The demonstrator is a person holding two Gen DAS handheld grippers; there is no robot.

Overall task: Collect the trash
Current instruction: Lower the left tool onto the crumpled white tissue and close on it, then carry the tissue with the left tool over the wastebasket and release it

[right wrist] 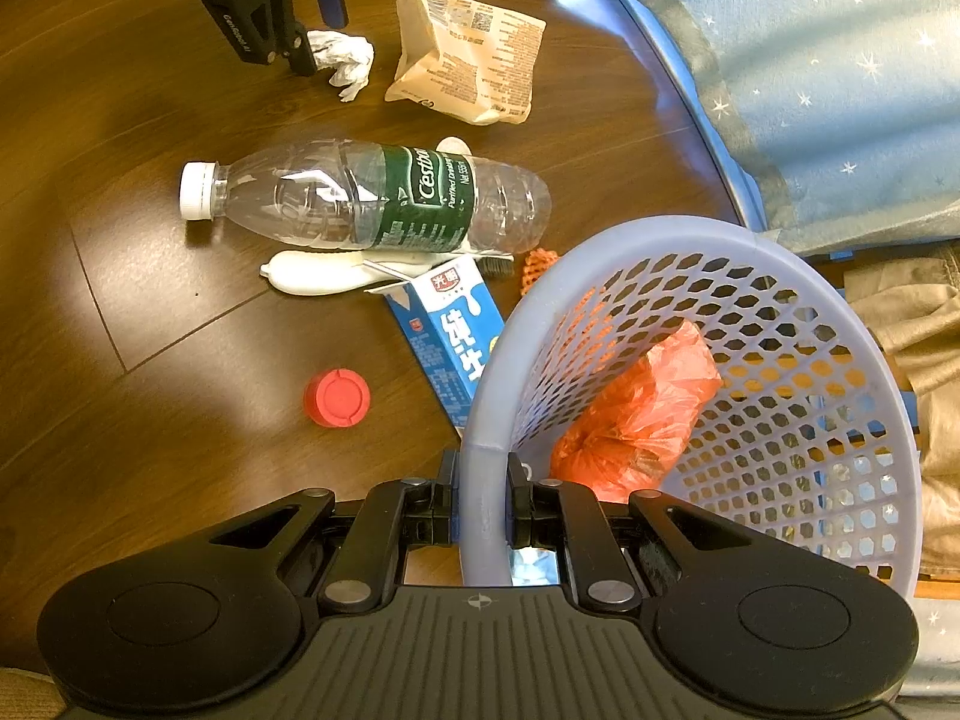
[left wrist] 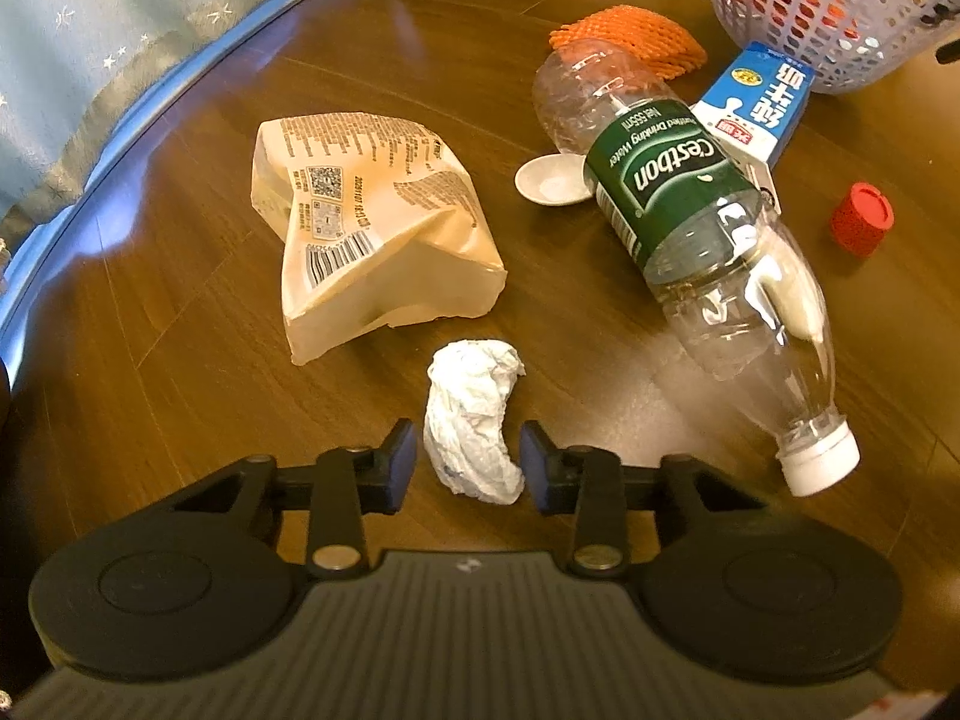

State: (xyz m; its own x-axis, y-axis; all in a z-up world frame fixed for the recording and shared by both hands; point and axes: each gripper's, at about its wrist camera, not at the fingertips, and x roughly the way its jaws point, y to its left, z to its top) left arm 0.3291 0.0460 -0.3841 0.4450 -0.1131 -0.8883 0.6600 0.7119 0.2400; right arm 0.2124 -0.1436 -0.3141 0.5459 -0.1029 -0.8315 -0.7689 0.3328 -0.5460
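Note:
A crumpled white tissue (left wrist: 474,420) lies on the wooden table between the blue pads of my left gripper (left wrist: 468,463), which stands open around it without squeezing. The right wrist view shows that same left gripper (right wrist: 321,30) over the tissue (right wrist: 345,57). My right gripper (right wrist: 482,495) is shut on the rim of the lavender mesh basket (right wrist: 600,252), which holds an orange plastic bag (right wrist: 642,414). Loose trash on the table: a beige snack bag (left wrist: 372,234), a clear Cestbon bottle (left wrist: 678,228), a blue milk carton (left wrist: 762,102), a red cap (left wrist: 862,217) and orange foam netting (left wrist: 636,33).
A small white dish (left wrist: 549,180) and a white spoon (right wrist: 318,273) lie beside the bottle. The table's blue-edged rim (left wrist: 120,144) curves along the left, with star-patterned blue fabric (right wrist: 810,90) beyond it. The basket (left wrist: 840,6) stands at the far right.

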